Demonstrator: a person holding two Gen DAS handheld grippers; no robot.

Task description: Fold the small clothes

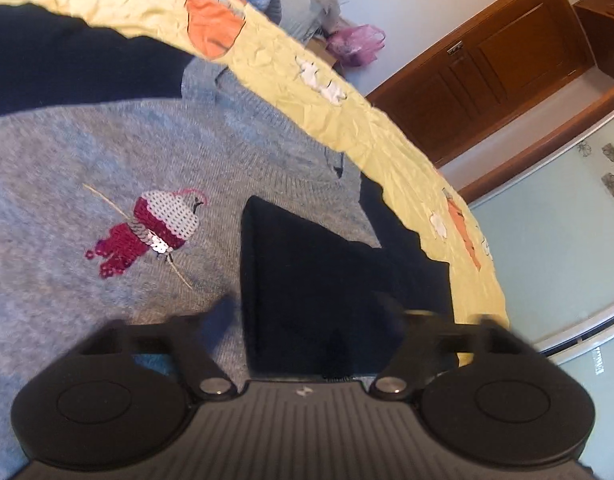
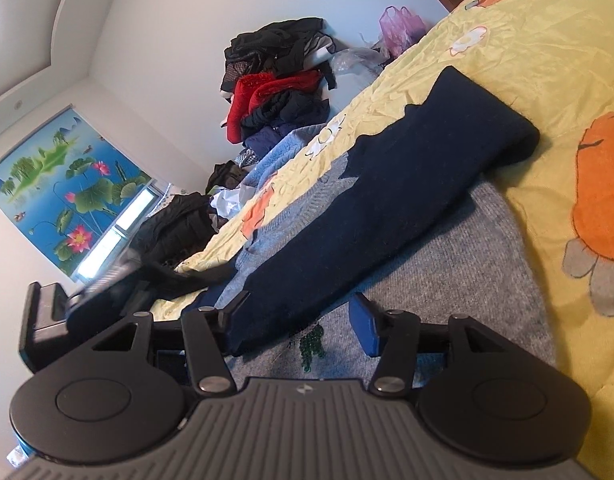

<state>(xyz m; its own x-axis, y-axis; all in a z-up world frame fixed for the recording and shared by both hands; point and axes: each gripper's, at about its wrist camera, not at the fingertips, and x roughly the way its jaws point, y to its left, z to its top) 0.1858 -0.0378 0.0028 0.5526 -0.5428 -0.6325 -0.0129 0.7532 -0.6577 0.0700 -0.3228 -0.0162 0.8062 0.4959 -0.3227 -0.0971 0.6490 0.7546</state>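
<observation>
Yellow bedspread (image 2: 519, 52), printed with orange and white shapes, covers the bed that carries the clothes.

Left hand-held gripper (image 1: 311, 312) is low over the bed with its jaws spread wide. A dark navy sleeve (image 1: 327, 280) lies between the fingers, but the tips are blurred and partly lost against the dark cloth, so I cannot tell whether they touch it. Just to the left, a grey sweater (image 1: 107, 152) lies flat, with a sequin bird (image 1: 151, 228) in white and magenta on its front. Navy cloth also shows beyond the sweater's far edge. Past the bed stand brown wooden cabinets (image 1: 491, 60) against a pale wall.

Right hand-held gripper (image 2: 299, 316) is also wide open, its blue pads apart. The left finger (image 2: 235, 306) sits at the near end of the navy sleeve (image 2: 407, 184), which runs diagonally away across the grey sweater (image 2: 459, 264) and ends on the bedspread. Whether that finger presses the sleeve is unclear; the right pad is apart from it, over the grey knit. A small green sequin patch (image 2: 311, 344) shows on the sweater between the fingers.

Farther off, a pile of black, red and blue clothes (image 2: 279, 92) is heaped at the bed's far side. A pink bag (image 2: 401, 24) sits near the wall, and a lotus-pond blind (image 2: 63, 192) hangs over the window.
</observation>
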